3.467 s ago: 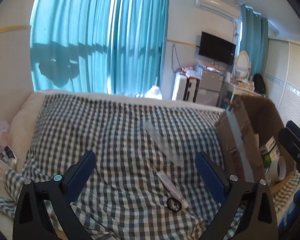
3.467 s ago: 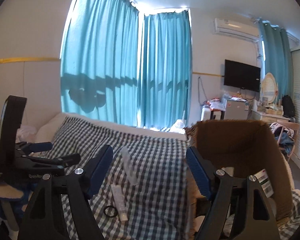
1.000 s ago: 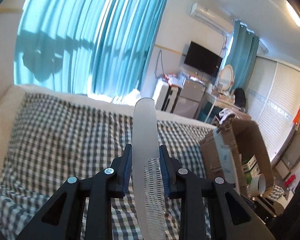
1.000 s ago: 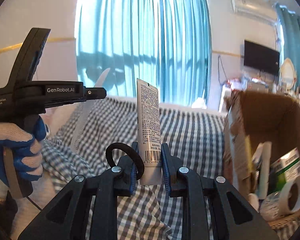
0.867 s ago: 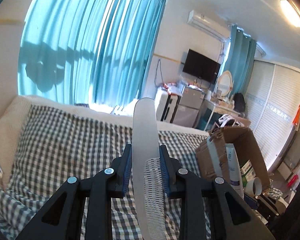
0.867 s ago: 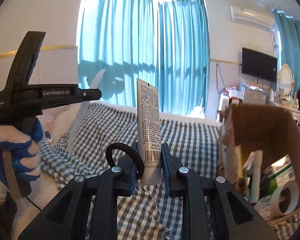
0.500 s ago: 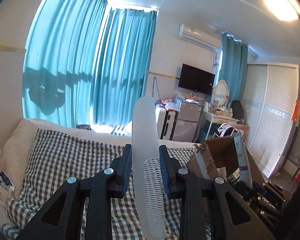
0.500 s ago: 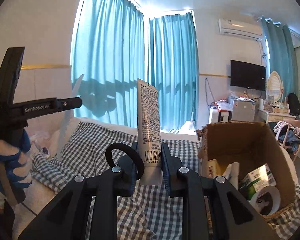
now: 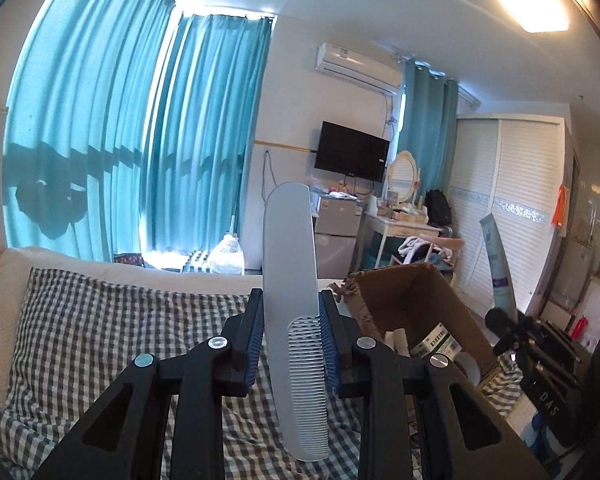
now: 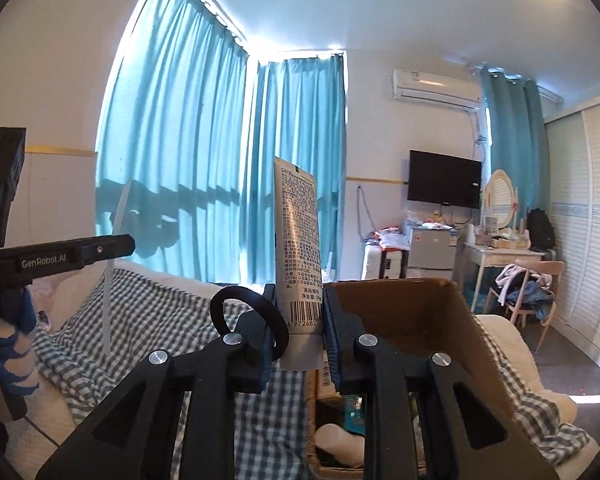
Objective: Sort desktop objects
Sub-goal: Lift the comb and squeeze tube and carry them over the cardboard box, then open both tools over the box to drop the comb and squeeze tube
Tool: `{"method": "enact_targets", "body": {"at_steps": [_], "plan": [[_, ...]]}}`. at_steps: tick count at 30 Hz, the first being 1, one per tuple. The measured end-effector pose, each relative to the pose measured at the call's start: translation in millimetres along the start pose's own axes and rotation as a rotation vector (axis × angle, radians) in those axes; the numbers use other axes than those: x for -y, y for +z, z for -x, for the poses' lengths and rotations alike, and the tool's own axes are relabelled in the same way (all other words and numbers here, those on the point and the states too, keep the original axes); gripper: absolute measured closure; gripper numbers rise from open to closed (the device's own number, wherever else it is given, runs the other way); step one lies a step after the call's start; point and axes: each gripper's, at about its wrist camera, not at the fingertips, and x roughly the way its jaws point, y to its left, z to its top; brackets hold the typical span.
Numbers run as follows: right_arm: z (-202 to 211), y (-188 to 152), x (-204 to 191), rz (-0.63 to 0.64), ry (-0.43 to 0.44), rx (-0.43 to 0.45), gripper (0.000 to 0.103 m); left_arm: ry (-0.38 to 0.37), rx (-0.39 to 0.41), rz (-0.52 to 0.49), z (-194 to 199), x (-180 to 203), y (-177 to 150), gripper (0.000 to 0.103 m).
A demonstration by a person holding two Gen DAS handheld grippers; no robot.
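Two cameras cover this moment, and we compare them. In the left wrist view we see the left gripper (image 9: 290, 320) with its blue pads pressed on a pale comb (image 9: 292, 304). The comb stands upright between the pads, its handle above them and its toothed part below. This view also shows the open top of the cardboard box (image 9: 416, 300) to the right, with a green-and-white packet (image 9: 436, 342) inside, and the tube seen from its other side, where a purple patch shows. A ceiling light (image 9: 532, 6) appears only here.

In the right wrist view we see the right gripper (image 10: 300, 328) pinching a white tube (image 10: 298, 248) near its lower end; the tube stands upright. A black ring (image 10: 250, 320) sits against the left pad, touching the tube; we cannot tell whether it is clamped or only hooked there. This view alone shows a gloved hand (image 10: 4, 344) on the other tool at the left edge.

Readable writing: "GenRobot.AI" on that tool, and a barcode on the tube beginning "6 972682". The finer print on the tube is too small to read.

The box lies just behind and to the right of the tube, on the checked cloth (image 10: 140, 304).
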Motion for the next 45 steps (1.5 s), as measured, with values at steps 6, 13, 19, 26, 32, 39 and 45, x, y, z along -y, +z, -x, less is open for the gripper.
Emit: {"method": "enact_targets", "body": {"at_steps": [6,13,19,26,32,39,45], "plan": [[-4,0,20,0.000,-0.020,-0.006,0.082,-0.066,-0.036,-0.023,-23,23,9,0.076],[-23,-15,40,-0.015,-0.066,-0.061,0.082,-0.127,-0.070,-0.084,-51,66,12,0.076],[-30,-25,65,-0.036,-0.128,-0.092,0.082,-0.166,-0.104,-0.108,-80,97,12,0.076],[-38,-34,97,-0.069,-0.183,-0.129,0.082,-0.203,-0.154,-0.129,-120,134,8,0.076],[-52,-45,121,-0.112,-0.186,-0.169,0.082,-0.225,-0.209,-0.137,-157,154,-9,0.076],[-75,-57,132,-0.157,-0.178,-0.224,0.082,-0.238,-0.274,-0.145,-198,166,-28,0.076],[-98,-74,142,-0.180,-0.158,-0.290,0.082,-0.224,-0.332,-0.159,-232,169,-51,0.076]]}}
